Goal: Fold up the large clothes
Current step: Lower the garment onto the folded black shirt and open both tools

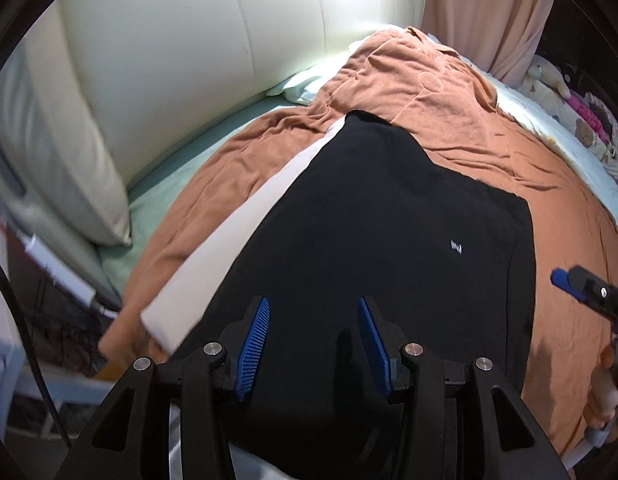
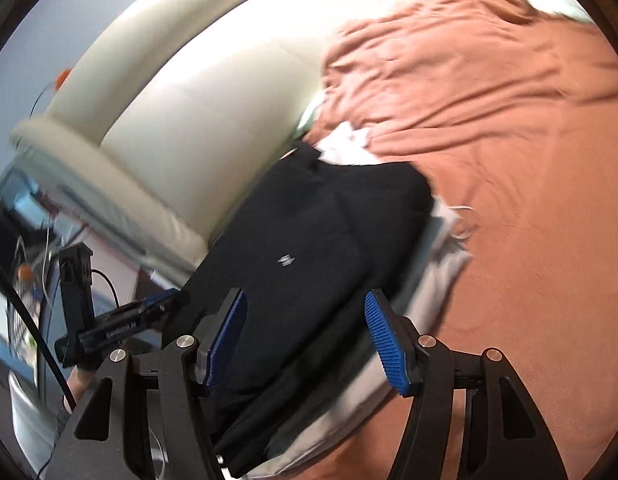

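Left gripper spread, nothing pinched, poised over the near hem of the black garment; right gripper likewise spread and empty above it; garment lies flat on a white one, atop the orange blanket, probably laid out for folding; cream headboard beyond.

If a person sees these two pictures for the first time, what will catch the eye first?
First, the black garment, folded flat on a white garment in the middle of the orange bedspread. Next, the blue-padded left gripper and right gripper, both open above its near edge. Behind them stands the cream padded headboard.
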